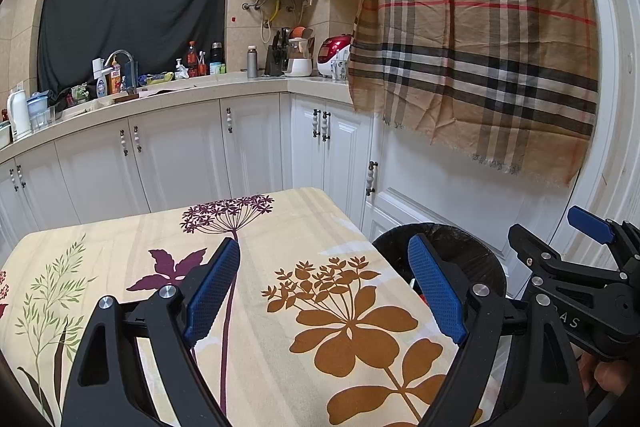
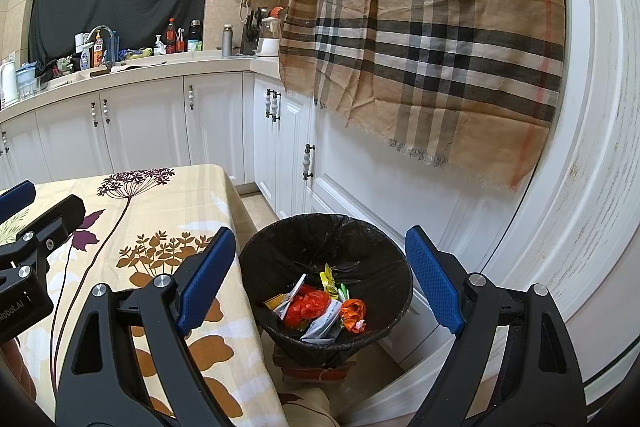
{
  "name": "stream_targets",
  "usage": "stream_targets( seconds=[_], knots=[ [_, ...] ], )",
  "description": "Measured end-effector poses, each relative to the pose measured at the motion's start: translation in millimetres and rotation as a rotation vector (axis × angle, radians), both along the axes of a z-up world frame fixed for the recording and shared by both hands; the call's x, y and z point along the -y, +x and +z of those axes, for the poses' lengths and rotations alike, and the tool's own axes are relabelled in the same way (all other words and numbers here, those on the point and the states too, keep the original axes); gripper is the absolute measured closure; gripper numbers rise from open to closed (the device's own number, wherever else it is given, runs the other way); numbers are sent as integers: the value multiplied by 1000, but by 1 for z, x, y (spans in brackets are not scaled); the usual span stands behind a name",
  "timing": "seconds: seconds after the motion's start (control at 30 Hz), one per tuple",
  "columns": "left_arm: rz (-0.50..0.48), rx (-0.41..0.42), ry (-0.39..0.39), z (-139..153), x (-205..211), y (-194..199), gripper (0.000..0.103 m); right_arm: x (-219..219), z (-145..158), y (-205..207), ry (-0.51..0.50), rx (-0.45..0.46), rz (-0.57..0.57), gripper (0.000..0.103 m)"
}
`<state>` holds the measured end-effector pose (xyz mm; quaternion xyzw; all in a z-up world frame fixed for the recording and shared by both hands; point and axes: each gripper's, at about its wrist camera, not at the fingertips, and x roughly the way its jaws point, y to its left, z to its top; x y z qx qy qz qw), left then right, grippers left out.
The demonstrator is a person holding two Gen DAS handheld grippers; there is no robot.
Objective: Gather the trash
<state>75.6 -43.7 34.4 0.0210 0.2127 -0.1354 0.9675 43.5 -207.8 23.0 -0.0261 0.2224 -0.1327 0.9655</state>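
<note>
Two tools on record, one per wrist view, both with jaws spread wide and nothing between them.

Left wrist view: left tool (image 1: 324, 291), blue pads parted over the floral cloth of the worktop (image 1: 280, 227). One black-lined bin (image 1: 472, 251) just past the worktop's right edge, mostly hidden behind the right-hand pad; contents not visible from here. Right tool (image 1: 592, 227) enters at the right border, only partly in frame; a bit of a hand shows beneath it. One plaid cloth (image 1: 480, 47) hangs over the white cabinets.

Right wrist view: right tool (image 2: 320, 279), pads parted above the bin (image 2: 280, 247), which stands on the floor just beside the worktop's (image 2: 168, 195) right edge. Trash (image 2: 320, 307) lies in the bin bottom: crumpled orange-red pieces, at least two; one yellow wrapper; white printed packets; green bits. Exact count cannot be told, as the pieces overlap. Left tool (image 2: 24, 211) is cut off at the left border. Bin's base is partly hidden; something reddish under it is unclear.
</note>
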Motion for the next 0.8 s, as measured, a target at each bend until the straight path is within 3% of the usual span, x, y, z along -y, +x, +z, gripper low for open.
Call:
stream_targets(
  seconds=[0.8],
  knots=[
    [1, -1, -2, -1, -1, -1, 20, 0, 0, 0, 0, 0, -1, 19]
  ],
)
